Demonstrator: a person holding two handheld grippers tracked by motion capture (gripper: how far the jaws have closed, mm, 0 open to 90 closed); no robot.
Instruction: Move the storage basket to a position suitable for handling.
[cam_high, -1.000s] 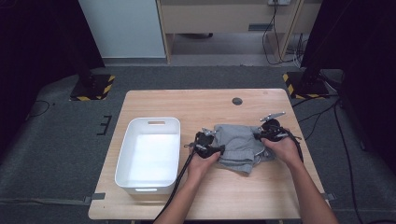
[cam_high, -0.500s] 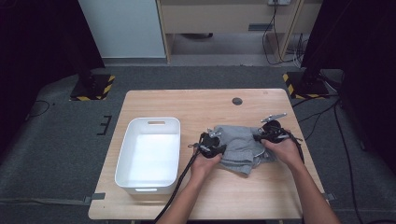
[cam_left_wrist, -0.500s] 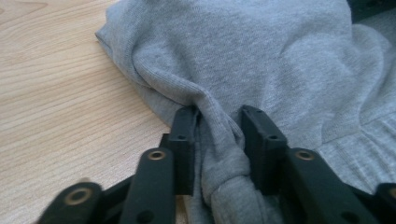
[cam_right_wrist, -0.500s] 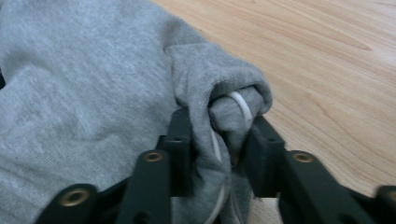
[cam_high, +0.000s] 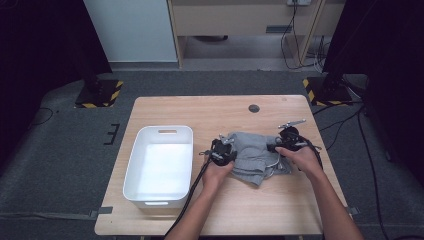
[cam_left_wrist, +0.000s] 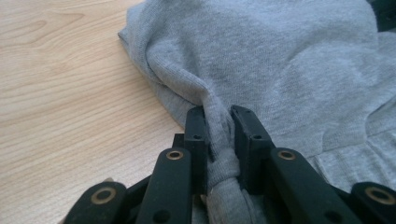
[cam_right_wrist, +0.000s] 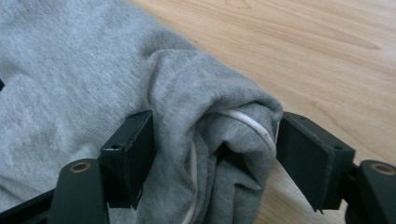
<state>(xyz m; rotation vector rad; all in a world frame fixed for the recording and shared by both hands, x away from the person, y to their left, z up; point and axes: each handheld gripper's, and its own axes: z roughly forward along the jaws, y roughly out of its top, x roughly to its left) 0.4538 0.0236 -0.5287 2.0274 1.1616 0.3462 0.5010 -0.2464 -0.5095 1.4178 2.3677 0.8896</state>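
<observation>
A crumpled grey garment lies on the wooden table, right of centre. My left gripper sits at its left edge. Its jaws have just been closing, and my left gripper is shut on a pinched ridge of the grey garment. My right gripper rests at the garment's right edge. Its jaws have just been opening, so my right gripper stands open around a thick fold of the garment with a white cord in it. The right pad stands apart from the cloth.
A white plastic bin stands on the left part of the table, a little way from the left gripper. A small black round disc lies near the far edge. Bare wood runs along the near edge and behind the garment.
My left gripper has edged slightly right onto the garment's left edge. The right hand has stayed where it was.
</observation>
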